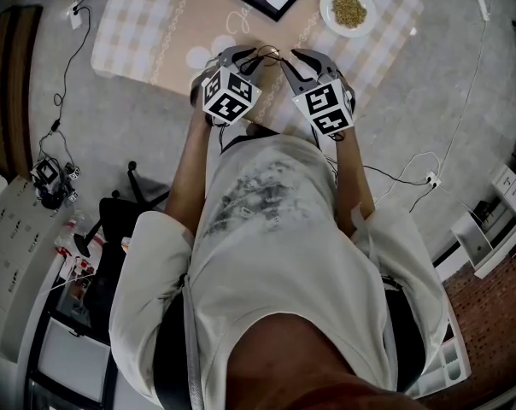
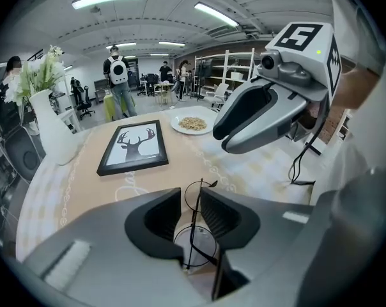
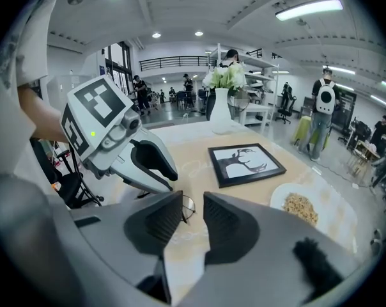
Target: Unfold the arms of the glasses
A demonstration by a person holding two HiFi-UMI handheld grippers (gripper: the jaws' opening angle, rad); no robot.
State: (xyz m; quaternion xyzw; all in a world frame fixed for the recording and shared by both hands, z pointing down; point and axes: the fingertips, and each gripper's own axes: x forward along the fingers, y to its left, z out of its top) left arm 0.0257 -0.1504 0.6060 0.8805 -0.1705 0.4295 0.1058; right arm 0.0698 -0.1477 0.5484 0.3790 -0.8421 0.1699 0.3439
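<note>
Beige-and-white checked tablecloth (image 1: 147, 24), black-framed black-and-white picture (image 2: 132, 147), white plate (image 1: 328, 14) of tan grains (image 1: 349, 10), white vase (image 2: 52, 133), thin black-rimmed glasses (image 2: 193, 229).

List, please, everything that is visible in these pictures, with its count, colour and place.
glasses: one, thin dark wire, round lenses, between the jaws of the left hand-held gripper
framed deer picture: one, black frame, flat on the table
plate: one, white, beside that picture
grain-like food: one heap, yellowish, on the plate
vase: one, white, holding white flowers, on the table
table: one, beige checked cloth
cables: several, black and white, on the floor
people: several, far background
left hand-held gripper: grey, jaws slightly apart, grip unclear
right hand-held gripper: grey, open, empty
person's T-shirt: white
</note>
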